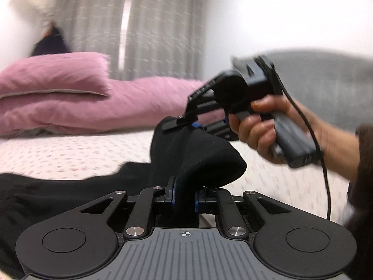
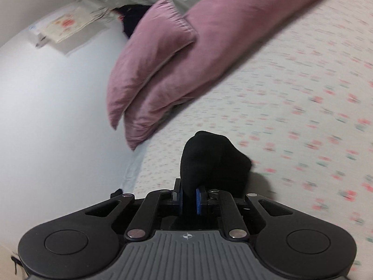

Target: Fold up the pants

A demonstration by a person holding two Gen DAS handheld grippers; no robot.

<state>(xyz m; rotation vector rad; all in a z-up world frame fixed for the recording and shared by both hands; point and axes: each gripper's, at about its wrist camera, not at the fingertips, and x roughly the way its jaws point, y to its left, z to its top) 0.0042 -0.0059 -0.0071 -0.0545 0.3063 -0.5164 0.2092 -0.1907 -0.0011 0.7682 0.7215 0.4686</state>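
The black pants [image 1: 70, 193] lie on the flowered bed sheet [image 1: 70, 154], and one end is lifted above it. My left gripper [image 1: 185, 198] is shut on a bunched fold of the pants. My right gripper [image 1: 186, 122], held in a hand, shows in the left wrist view just beyond, shut on the same lifted end, higher up. In the right wrist view the right gripper [image 2: 189, 198] is shut on a black wad of the pants [image 2: 209, 158] above the sheet [image 2: 291, 116]. The rest of the pants is hidden there.
A pink folded quilt with a pink pillow on it [image 1: 70, 98] lies along the far side of the bed, and shows in the right wrist view [image 2: 174, 58]. Grey curtains [image 1: 139, 35] hang behind. A grey headboard [image 1: 326, 88] stands at right.
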